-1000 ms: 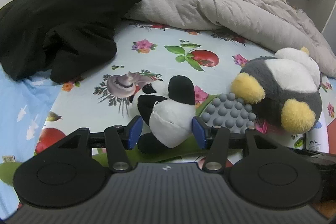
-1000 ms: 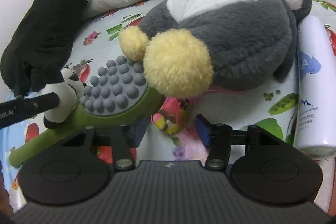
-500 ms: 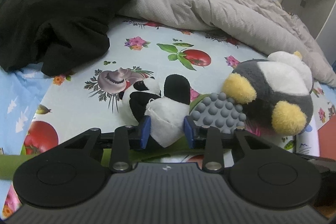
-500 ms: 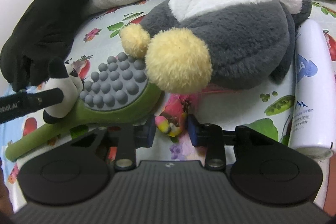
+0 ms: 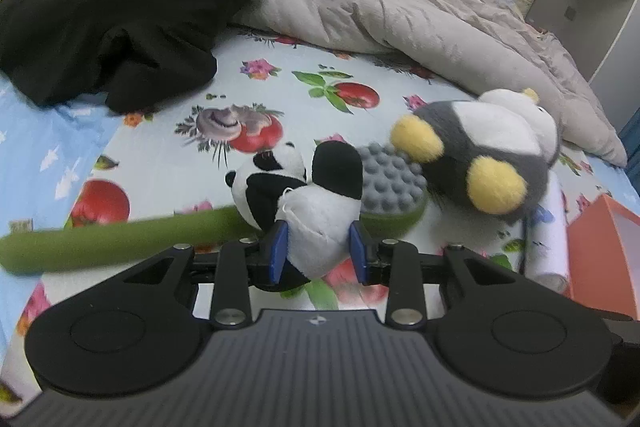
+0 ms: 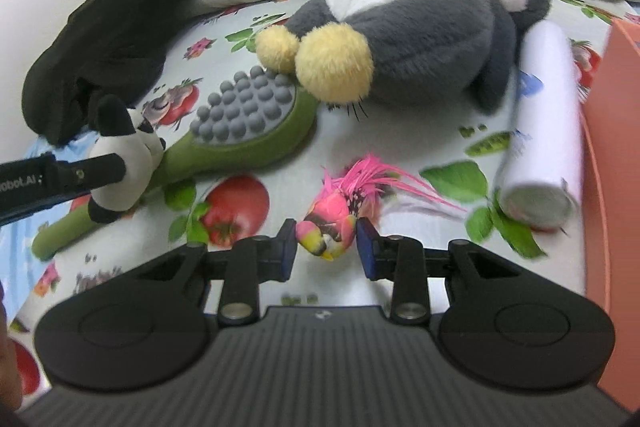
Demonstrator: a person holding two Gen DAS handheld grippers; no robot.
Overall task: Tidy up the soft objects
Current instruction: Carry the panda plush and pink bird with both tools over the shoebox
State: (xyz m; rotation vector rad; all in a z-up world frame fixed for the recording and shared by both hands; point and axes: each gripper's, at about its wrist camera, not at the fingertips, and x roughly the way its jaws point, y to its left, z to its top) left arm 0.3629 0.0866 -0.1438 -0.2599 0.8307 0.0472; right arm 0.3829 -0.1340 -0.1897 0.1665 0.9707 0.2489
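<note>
Black-and-white plush panda (image 5: 316,215): clamped between the left tongs (image 5: 318,253).
Pink feathered plush bird (image 6: 334,217): clamped between the right tongs (image 6: 327,247).
Grey-and-white plush penguin (image 6: 420,27): ahead of the right tongs, on the bed.

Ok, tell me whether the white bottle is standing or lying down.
Lying down: the white bottle rests lengthwise on the fruit-print sheet beside the penguin plush.

Readable text: one partial brand mark

At nine o'clock in the right wrist view, white letters "oboLAI" stand on the left gripper (image 6: 60,179); the white bottle's (image 6: 544,131) blue print is too blurred.
</note>
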